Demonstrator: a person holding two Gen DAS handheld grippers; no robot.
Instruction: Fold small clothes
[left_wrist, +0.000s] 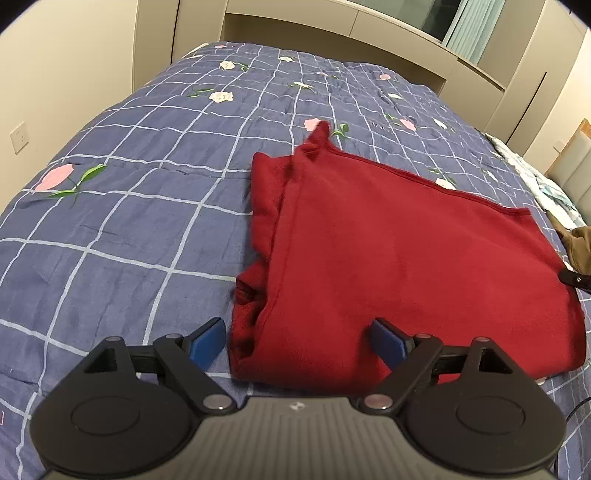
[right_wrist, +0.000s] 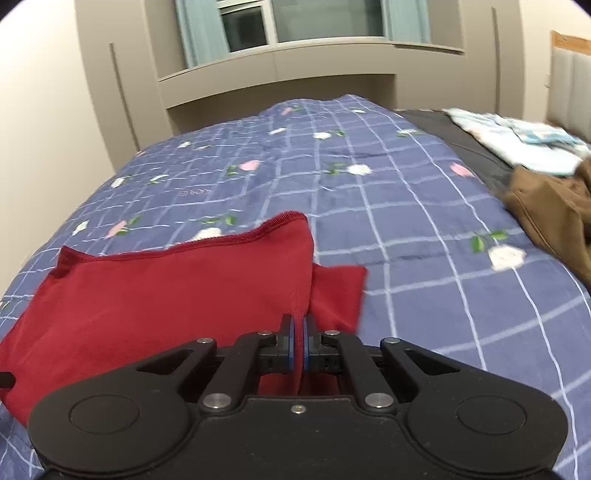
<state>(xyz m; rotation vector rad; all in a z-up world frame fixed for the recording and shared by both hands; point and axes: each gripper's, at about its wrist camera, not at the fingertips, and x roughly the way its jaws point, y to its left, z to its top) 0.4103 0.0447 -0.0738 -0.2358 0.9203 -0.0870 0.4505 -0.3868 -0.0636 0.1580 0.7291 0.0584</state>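
On the bed: 1 red garment (left_wrist: 388, 258) – folded over itself; 1 brown garment (right_wrist: 554, 210); 1 pale blue-and-white patterned cloth (right_wrist: 517, 144); 1 blue checked floral quilt (left_wrist: 129, 240) under them. 2 grippers – 1 left gripper (left_wrist: 297, 341), 1 right gripper (right_wrist: 298, 339).

Garment (left_wrist: 388, 258) lies on quilt (left_wrist: 129, 240), pile (right_wrist: 546, 210) rightward.

Soft indoor light, fisheye-bent edges

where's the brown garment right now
In the right wrist view the brown garment lies at the right edge of the blue checked quilt, just in front of the pale folded cloth, well clear of the red garment.
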